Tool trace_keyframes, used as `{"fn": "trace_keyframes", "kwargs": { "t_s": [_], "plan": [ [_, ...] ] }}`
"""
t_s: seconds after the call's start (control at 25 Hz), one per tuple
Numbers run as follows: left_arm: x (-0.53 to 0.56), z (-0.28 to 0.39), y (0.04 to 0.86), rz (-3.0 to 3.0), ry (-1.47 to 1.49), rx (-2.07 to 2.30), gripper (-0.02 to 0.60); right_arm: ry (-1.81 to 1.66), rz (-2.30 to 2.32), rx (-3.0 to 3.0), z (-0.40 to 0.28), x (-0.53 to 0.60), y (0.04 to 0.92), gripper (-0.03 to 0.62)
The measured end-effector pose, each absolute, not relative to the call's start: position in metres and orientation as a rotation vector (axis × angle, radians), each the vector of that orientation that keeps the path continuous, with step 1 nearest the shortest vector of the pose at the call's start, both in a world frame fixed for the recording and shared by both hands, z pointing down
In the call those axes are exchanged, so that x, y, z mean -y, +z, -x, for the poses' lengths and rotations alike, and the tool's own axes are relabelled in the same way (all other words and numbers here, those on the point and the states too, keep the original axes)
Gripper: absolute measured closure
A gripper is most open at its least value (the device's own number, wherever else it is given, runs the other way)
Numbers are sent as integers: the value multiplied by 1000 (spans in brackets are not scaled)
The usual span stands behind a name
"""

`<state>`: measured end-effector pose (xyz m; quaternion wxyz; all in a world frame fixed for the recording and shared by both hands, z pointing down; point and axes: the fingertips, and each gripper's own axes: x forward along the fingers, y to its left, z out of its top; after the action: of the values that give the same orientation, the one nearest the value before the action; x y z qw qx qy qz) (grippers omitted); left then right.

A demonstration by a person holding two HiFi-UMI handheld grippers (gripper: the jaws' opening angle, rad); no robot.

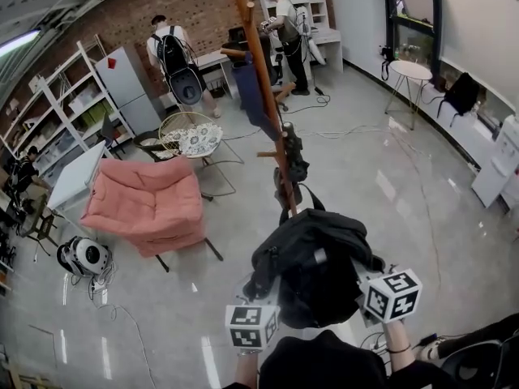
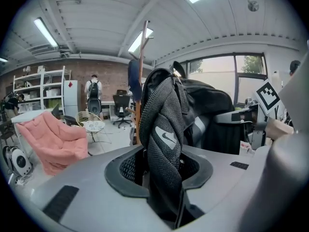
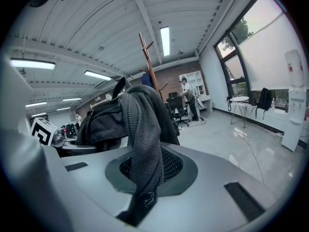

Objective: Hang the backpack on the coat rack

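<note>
A black backpack [image 1: 312, 266] is held up off the floor between the two grippers. It is seen low in the head view, just in front of the foot of the wooden coat rack [image 1: 253, 39] and not hung on it. Its body is shown as crumpled black fabric with a pale grey patch, and its shoulder straps are padded with dark mesh. One strap [image 2: 164, 129], marked with a small white logo, is clamped in the left gripper [image 2: 161, 178], whose jaws are held partly apart by its thickness. The other strap [image 3: 142, 139] is pinched in the right gripper [image 3: 145, 178], whose jaws are closed almost fully on it. A dark blue garment [image 1: 247, 87] is hung on the rack.
</note>
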<state>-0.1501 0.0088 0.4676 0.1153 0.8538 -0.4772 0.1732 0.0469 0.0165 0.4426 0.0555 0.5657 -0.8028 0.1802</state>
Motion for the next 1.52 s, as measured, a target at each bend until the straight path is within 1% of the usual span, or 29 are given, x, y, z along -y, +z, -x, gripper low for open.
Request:
{"fn": "trace_keyframes", "kwargs": {
  "t_s": [0.48, 0.92, 1.52],
  "plan": [
    [69, 148, 467, -2550, 519, 1366, 437, 543, -1781, 2424, -50, 52, 446, 565],
    [111, 127, 455, -2569, 524, 1367, 437, 526, -1798, 2433, -71, 92, 433, 565],
    [191, 108, 454, -2401, 523, 1524, 436, 551, -1569, 2514, -90, 200, 430, 565]
  ]
}}
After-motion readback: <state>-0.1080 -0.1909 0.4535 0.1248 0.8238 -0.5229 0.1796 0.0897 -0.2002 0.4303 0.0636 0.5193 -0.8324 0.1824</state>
